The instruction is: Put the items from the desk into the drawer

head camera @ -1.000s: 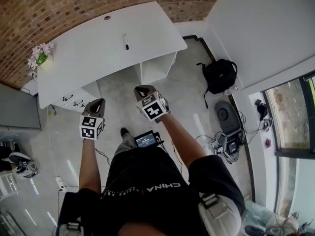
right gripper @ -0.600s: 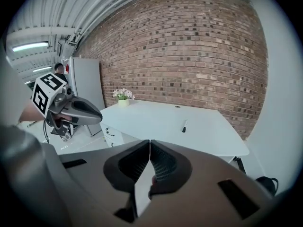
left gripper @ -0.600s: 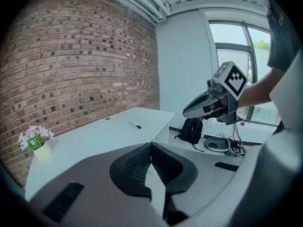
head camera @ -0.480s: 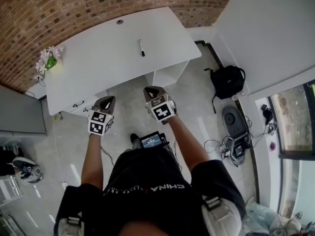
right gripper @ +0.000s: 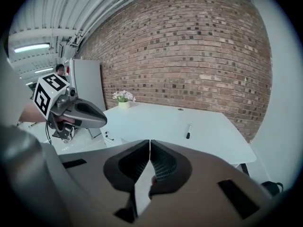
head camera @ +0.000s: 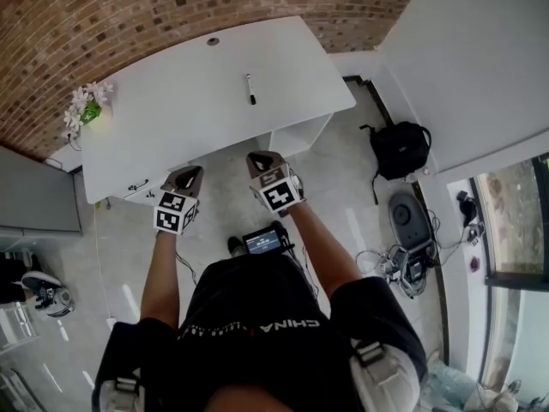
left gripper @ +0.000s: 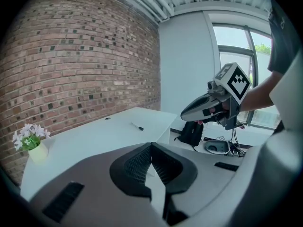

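Both tools are held up in front of the person, short of the desk (head camera: pixel 171 101), over the floor.

Left tool (left gripper: pixel 151 145): jaw tips are together, nothing between them, empty. It points toward the desk's left half.

Right tool (right gripper: pixel 150 143): jaws are closed tip to tip, also empty. It sits just beside the left one at about the same height, aimed at the desk's middle.

The marker pen (head camera: pixel 250 89) lies flat on the white desk top, right of centre, dark cap end toward the person. It is well apart from both tools and nothing touches it.

A small pot of flowers (head camera: pixel 86 106) stands upright at the desk's far left corner, near the brick wall (head camera: pixel 103 15). A round cable hole (head camera: pixel 213 41) sits at the back edge of the top.

The drawer fronts (head camera: pixel 137 184), with their small handles, show under the desk's left end, close ahead of the left tool. They look closed. There is an open compartment (head camera: pixel 296 136) under the right end.

A black backpack (head camera: pixel 399 148) is on the floor right of the desk, against the white wall. A small lit screen (head camera: pixel 262 241) hangs at the person's waist.
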Available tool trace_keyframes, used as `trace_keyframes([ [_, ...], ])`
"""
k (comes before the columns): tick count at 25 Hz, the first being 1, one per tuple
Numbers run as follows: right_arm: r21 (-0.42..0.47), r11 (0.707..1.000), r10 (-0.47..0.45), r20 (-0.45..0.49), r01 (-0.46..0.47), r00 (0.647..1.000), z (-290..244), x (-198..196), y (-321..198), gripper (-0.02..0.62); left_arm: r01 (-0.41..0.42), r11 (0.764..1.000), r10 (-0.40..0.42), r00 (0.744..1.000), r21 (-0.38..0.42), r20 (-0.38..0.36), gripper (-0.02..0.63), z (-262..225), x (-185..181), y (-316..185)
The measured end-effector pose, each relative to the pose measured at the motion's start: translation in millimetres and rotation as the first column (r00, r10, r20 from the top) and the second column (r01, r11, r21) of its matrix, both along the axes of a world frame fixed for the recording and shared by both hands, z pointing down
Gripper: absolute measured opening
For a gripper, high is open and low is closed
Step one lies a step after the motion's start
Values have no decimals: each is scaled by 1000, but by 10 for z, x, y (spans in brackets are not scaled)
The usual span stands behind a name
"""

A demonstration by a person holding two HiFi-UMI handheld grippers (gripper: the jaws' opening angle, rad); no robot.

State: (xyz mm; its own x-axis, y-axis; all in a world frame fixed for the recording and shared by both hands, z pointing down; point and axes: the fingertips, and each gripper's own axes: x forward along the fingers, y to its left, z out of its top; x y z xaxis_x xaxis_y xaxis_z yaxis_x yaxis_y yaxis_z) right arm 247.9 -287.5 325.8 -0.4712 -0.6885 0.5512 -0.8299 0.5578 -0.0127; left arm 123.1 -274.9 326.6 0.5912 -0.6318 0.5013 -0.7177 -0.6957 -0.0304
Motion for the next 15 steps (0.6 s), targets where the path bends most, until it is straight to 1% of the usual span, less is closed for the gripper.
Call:
trace_keyframes([
  [4,-11,1000,-9,10,9,1000,-11,102,-127,17,12,1000,-12,1000,9,-6,12,-49,99,-121],
  [9,-2,1000,-15,-1,15,1000,-46,267,-337,17,13,1000,-13,1000,21,-3,12,-116,275,-313],
  [15,1,1000,-27,14,27,1000,-93,310,-555,17,18,1000,-18,1000,18,10,12,-127,355,-454],
])
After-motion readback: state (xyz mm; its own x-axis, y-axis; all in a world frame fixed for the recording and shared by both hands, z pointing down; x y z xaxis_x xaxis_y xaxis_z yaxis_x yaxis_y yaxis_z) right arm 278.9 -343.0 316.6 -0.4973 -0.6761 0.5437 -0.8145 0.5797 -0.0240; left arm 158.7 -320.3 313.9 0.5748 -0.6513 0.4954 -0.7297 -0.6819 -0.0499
